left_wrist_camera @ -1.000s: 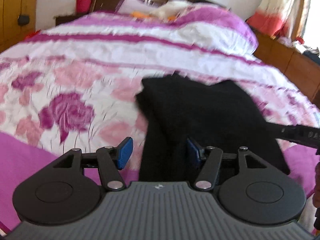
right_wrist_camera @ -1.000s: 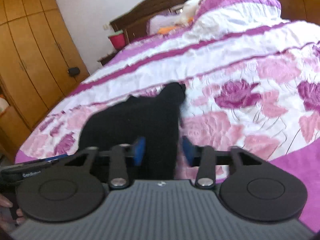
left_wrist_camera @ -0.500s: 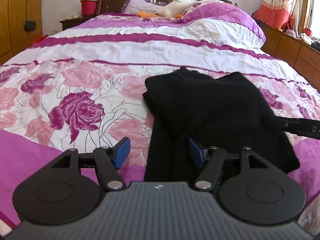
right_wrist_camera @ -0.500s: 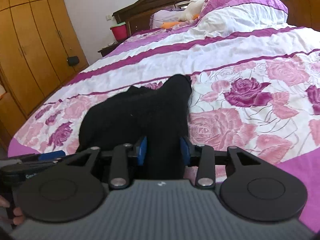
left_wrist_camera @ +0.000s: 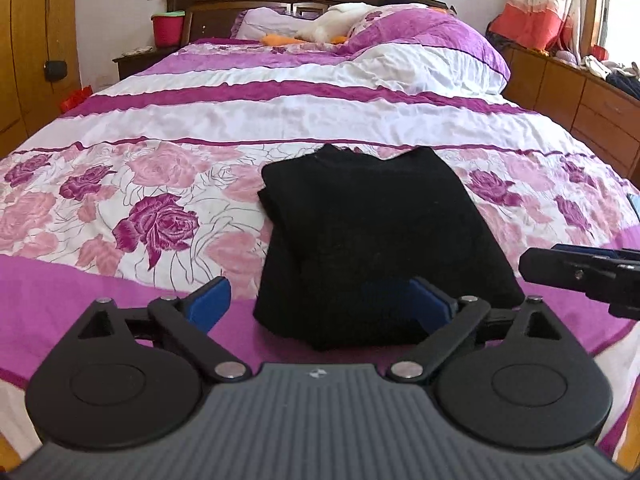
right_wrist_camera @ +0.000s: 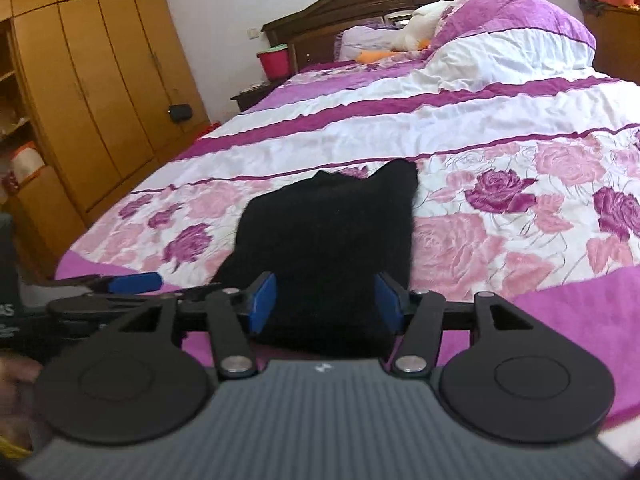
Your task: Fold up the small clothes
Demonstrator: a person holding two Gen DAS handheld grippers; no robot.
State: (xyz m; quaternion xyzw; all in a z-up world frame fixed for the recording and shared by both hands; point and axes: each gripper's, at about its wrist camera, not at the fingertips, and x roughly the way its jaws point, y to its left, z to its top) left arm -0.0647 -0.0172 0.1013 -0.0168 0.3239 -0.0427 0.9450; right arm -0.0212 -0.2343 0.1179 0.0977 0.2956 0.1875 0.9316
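I see a black garment [left_wrist_camera: 372,240], folded into a thick rectangle, lying at frame centre on the rose-patterned bed [left_wrist_camera: 160,208], its long axis running from the bottom edge up toward the headboard. My left tool [left_wrist_camera: 320,300] and right tool [right_wrist_camera: 326,300] both gape open, empty, at its near edge.

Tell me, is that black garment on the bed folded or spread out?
Folded: the black garment lies as a compact rectangle on the bedspread, with stacked layers along its left edge.

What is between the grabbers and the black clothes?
Nothing visible. The black garment lies on the bed, its near edge right in front of the open left gripper and the open right gripper. Only bedspread surrounds it.
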